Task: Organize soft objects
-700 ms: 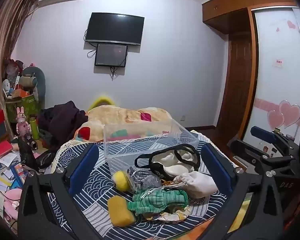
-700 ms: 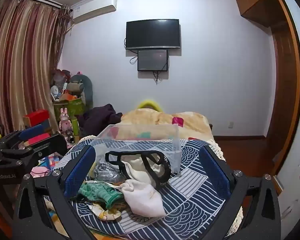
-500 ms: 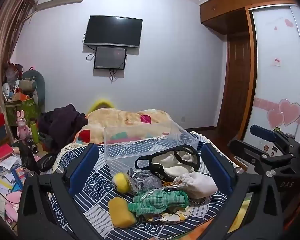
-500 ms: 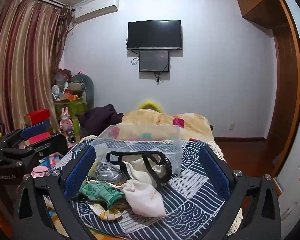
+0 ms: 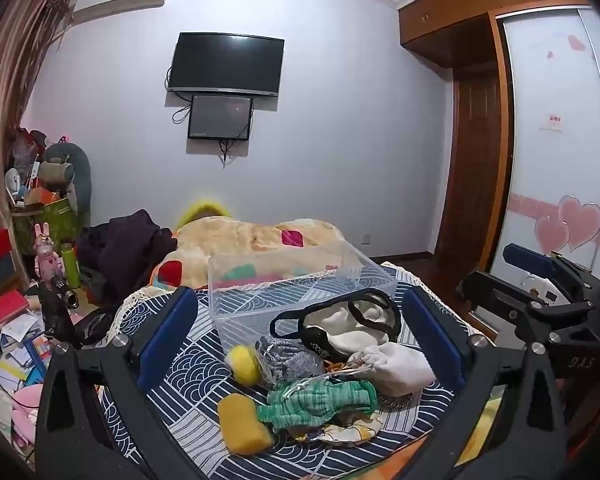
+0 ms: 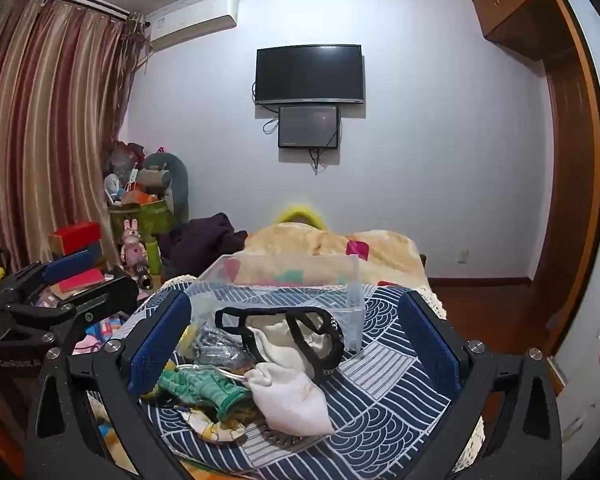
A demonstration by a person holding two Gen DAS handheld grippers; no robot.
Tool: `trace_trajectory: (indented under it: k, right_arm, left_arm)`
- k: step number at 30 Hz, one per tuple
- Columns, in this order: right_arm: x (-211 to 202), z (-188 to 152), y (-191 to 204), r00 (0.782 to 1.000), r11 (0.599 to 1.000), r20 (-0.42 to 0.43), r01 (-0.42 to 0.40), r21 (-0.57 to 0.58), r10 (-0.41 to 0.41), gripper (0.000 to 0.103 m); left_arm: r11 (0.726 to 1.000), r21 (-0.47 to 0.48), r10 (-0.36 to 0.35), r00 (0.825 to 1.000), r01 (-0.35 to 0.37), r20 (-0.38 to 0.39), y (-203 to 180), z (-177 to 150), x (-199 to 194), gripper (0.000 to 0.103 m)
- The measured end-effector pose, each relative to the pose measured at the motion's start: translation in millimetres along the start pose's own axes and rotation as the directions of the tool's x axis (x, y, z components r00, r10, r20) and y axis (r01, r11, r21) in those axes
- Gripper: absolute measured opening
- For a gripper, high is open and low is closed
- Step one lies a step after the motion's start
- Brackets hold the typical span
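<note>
A pile of soft things lies on a blue wave-patterned cloth [image 5: 188, 364]: a green knitted glove [image 5: 320, 400], a yellow sponge [image 5: 242, 424], a yellow ball [image 5: 242, 364], a grey bundle [image 5: 288, 360], a white pouch [image 5: 396, 364] and a black-rimmed cream bag [image 5: 340, 320]. A clear plastic bin [image 5: 292, 284] stands behind them. My left gripper [image 5: 300, 332] is open above the pile. My right gripper [image 6: 296, 340] is open, above the same pile: glove [image 6: 196, 386], pouch [image 6: 292, 396], bag [image 6: 284, 332], bin [image 6: 284, 284].
A bed with a beige blanket [image 5: 252, 240] and dark clothes [image 5: 120, 244] lies behind the bin. Clutter of boxes, toys and papers [image 5: 16, 320] fills the floor at left. A wardrobe [image 5: 556, 160] and door stand at right. My right gripper's body [image 5: 540, 300] shows at right in the left wrist view.
Both cameras have shifted only slightly; the pile and bin sit a touch lower in view. Nothing was picked up or moved.
</note>
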State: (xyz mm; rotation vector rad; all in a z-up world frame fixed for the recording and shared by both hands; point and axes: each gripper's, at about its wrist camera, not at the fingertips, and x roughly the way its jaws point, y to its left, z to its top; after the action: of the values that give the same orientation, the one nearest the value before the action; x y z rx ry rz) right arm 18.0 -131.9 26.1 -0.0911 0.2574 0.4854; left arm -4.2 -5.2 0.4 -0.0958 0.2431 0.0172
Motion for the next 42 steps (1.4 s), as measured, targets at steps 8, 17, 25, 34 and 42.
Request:
trace_trajectory:
  k: [8, 17, 25, 34, 42]
  right_arm:
    - [0.0, 0.9, 2.5, 1.000, 1.000, 0.002, -0.008, -0.003, 0.008, 0.103]
    - [-1.8, 2.0, 1.9, 1.000, 1.000, 0.008, -0.007, -0.002, 0.007, 0.103]
    - [-4.7, 3.7, 2.0, 1.000, 1.000, 0.009, -0.006, -0.003, 0.006, 0.103]
    - [-4.1, 4.7, 1.3, 1.000, 1.000, 0.011, -0.004, -0.003, 0.004, 0.103]
    - [-4.0, 4.0, 1.3, 1.000, 1.000, 0.012, -0.005, -0.003, 0.005, 0.103]
  left_arm:
    - [1.000, 0.002, 0.000, 1.000, 0.000, 0.005, -1.9, 0.4, -0.9, 0.103]
    - [1.000, 0.004, 0.002, 1.000, -0.002, 0.006, -2.4, 1.7, -2.6, 0.103]
    - [1.000, 0.007, 0.005, 1.000, -0.005, 0.006, -2.8, 1.6, -3.2, 0.103]
    - [1.000, 0.015, 0.007, 1.000, -0.007, 0.009, -1.8, 3.2, -5.7, 0.103]
    - [1.000, 0.018, 0.008, 1.000, -0.008, 0.008, -3.8, 2.5, -5.3, 0.103]
